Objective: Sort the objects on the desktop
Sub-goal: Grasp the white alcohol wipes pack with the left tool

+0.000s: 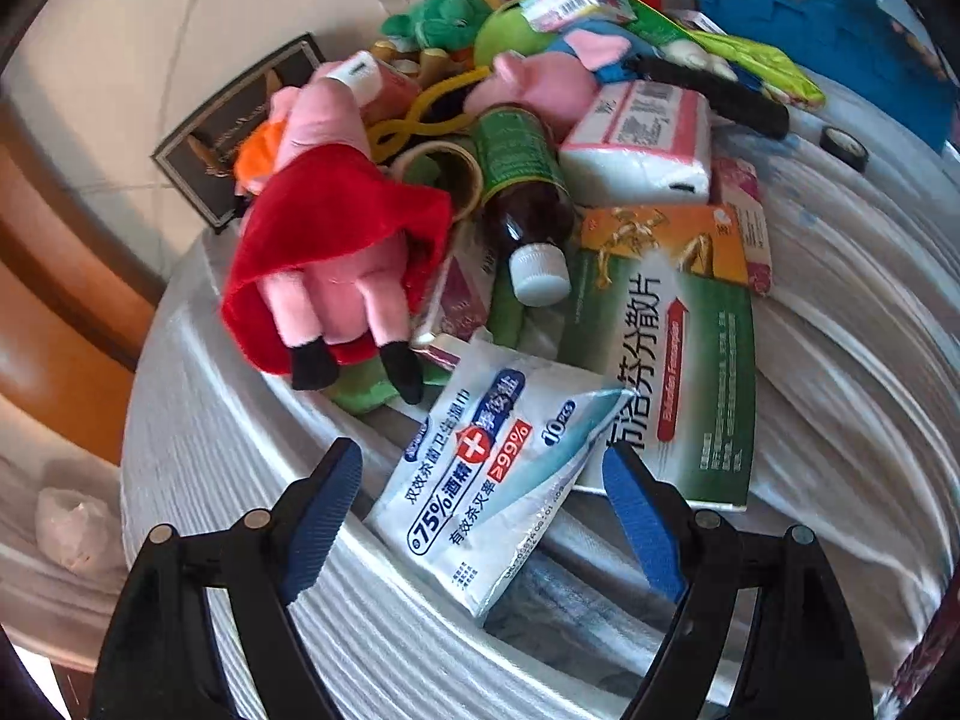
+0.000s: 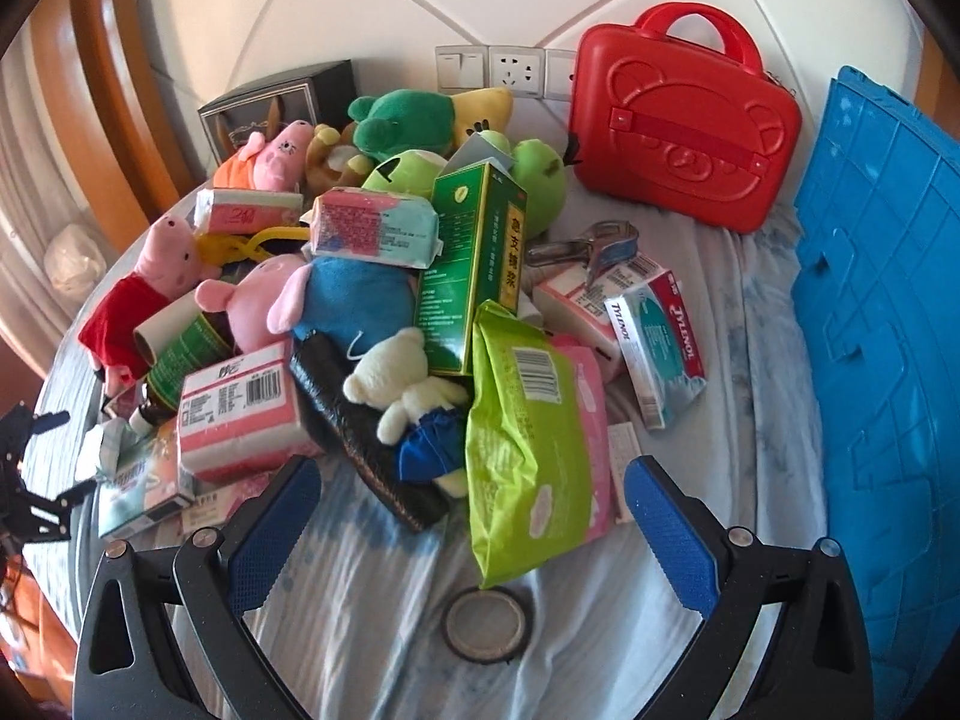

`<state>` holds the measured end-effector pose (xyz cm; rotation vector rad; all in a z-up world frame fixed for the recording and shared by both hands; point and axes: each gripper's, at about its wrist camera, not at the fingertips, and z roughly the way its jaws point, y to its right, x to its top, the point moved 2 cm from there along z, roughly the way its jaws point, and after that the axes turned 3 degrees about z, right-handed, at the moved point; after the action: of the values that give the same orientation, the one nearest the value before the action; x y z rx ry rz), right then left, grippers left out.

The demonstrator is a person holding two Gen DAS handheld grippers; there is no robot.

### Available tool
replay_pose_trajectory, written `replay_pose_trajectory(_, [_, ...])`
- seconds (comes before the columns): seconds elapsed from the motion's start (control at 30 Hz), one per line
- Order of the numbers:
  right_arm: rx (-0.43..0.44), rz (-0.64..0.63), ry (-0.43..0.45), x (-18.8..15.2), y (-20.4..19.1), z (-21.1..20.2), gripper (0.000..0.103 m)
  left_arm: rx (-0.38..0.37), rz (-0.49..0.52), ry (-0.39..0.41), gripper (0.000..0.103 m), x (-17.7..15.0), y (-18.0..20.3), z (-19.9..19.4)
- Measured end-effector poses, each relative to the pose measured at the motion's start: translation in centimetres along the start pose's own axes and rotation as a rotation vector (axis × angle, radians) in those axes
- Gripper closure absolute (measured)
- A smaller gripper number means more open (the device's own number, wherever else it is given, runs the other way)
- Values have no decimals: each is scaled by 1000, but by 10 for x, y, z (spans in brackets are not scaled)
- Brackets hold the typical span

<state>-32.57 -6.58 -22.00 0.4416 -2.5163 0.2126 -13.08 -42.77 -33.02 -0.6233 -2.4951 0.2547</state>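
A pile of toys, medicine boxes and tissue packs lies on a cloth-covered round table (image 2: 720,540). My left gripper (image 1: 483,480) is open, its blue pads either side of a white-and-blue wet wipes pack (image 1: 480,480) at the pile's near edge. Beyond it lie a green medicine box (image 1: 678,372), a brown bottle (image 1: 522,204) and a pink pig plush in a red dress (image 1: 336,228). My right gripper (image 2: 474,498) is open and empty, just short of a lime-green pack (image 2: 528,438), a white bear plush (image 2: 408,396) and a black pouch (image 2: 360,438). The left gripper shows at the right wrist view's left edge (image 2: 36,468).
A red bear-faced case (image 2: 684,132) stands at the back right. A blue plastic crate (image 2: 888,330) is at the right. A black tape roll (image 2: 486,624) lies close below my right gripper. A dark gift box (image 2: 270,108) and wall sockets (image 2: 510,69) are behind.
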Motion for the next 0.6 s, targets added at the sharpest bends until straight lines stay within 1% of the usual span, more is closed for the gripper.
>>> replay_pose_trajectory(0.07, [-7,11,0,5,-4,4,0,-70,47,4,20,-2,-4,7])
replay_pose_trajectory(0.1, [-10,16,1,8,-5,7,0,-105,51,7,20,-1,-8,9])
replay_pose_trajectory(0.17, [-17,26,-3,13,-7,14,0,-173,50,7,19,2,-18,16])
replay_pose_trajectory(0.23, [-26,35,-18,17,-8,21,0,-256,47,6,19,4,-28,25])
replay_pose_trajectory(0.3, [-36,40,-38,20,-7,29,0,-356,36,-4,19,5,-39,34])
replay_pose_trajectory(0.33, [-42,41,-47,20,-6,32,0,-385,29,-13,19,5,-42,37])
replay_pose_trajectory(0.4, [-55,42,-60,21,-5,37,0,-399,42,-21,20,6,-47,40])
replay_pose_trajectory(0.43, [-60,44,-64,22,-4,38,0,-413,51,-28,23,6,-46,40])
replay_pose_trajectory(0.47, [-62,52,-67,23,-2,39,0,-436,54,-34,30,6,-47,40])
replay_pose_trajectory(0.53, [-60,71,-66,25,1,40,0,-475,44,-41,40,5,-46,39])
replay_pose_trajectory(0.6, [-57,89,-65,26,4,41,0,-476,34,-43,43,4,-44,36])
